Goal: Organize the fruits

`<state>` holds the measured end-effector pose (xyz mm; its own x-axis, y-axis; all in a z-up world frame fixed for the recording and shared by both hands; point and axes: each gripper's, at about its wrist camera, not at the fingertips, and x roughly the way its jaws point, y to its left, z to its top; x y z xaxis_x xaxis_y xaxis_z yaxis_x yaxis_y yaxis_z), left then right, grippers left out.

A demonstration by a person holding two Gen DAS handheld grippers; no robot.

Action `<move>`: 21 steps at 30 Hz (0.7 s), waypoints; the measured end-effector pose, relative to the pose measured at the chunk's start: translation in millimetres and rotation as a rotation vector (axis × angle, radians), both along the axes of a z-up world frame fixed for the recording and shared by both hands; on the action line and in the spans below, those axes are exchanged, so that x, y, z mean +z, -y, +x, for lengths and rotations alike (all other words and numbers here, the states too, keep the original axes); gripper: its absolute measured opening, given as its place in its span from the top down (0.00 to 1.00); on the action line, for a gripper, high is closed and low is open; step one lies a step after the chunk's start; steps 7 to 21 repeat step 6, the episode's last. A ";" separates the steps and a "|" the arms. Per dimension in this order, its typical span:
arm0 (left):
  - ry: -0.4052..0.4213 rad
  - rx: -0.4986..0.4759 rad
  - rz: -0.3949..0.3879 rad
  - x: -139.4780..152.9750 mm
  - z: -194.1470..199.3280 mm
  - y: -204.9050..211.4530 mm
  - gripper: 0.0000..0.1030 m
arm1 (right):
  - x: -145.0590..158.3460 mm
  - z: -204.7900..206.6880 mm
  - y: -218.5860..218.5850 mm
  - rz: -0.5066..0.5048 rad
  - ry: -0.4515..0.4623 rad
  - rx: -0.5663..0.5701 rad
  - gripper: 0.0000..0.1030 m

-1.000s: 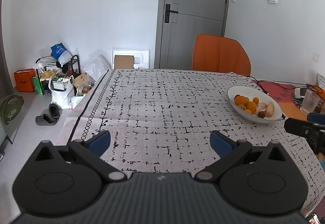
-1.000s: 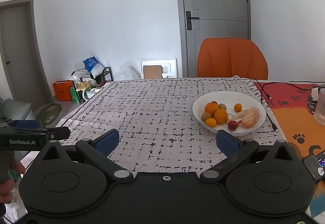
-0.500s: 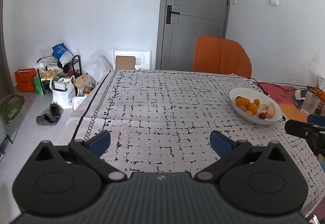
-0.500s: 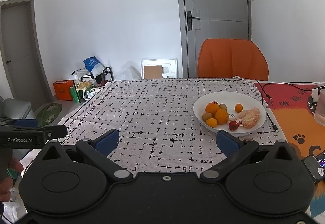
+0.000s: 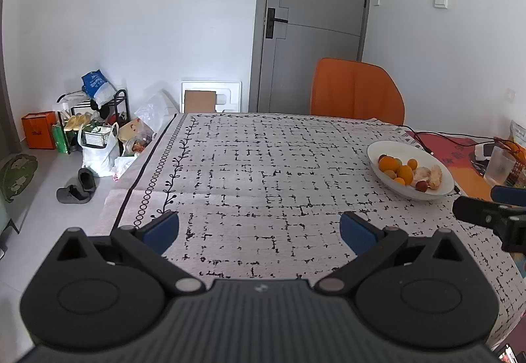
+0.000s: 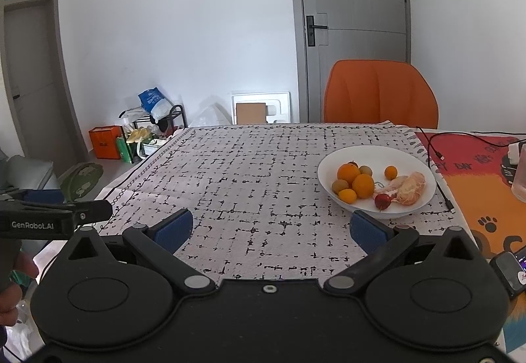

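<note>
A white bowl [image 6: 407,152] [image 5: 391,146] sits on the right half of the patterned tablecloth [image 6: 256,172]. It holds two oranges [image 6: 363,185], several small yellow and green-brown fruits, a red fruit [image 6: 382,200] and peeled citrus segments [image 6: 411,187]. My right gripper [image 6: 269,228] hovers open over the near table edge, short of the bowl and left of it. Over bare cloth my left gripper [image 5: 259,228] is open too, with the bowl far off to its right. Nothing lies between either pair of fingers.
An orange chair [image 6: 381,93] stands at the far table edge before a grey door. A red-orange mat [image 6: 486,172] with cables, a cup [image 5: 499,165] and a phone [image 6: 511,267] fills the right side. Bags, shoes and a rack [image 5: 95,129] clutter the floor at left.
The left wrist view has shifted slightly, so the bowl sits a little further left and lower in it. The right gripper has barely moved. Both stay open.
</note>
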<state>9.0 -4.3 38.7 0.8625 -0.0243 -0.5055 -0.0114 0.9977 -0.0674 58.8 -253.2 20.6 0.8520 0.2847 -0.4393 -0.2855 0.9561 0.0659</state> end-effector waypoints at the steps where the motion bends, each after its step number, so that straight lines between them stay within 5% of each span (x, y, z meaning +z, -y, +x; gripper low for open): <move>1: 0.001 0.001 -0.002 -0.4 -0.2 0.3 0.00 | -0.3 0.1 -0.1 -0.003 0.000 -0.001 0.00; 21: -0.003 0.001 0.000 -2.2 0.0 0.3 0.00 | -3.9 4.1 3.1 0.010 -0.018 -0.016 0.00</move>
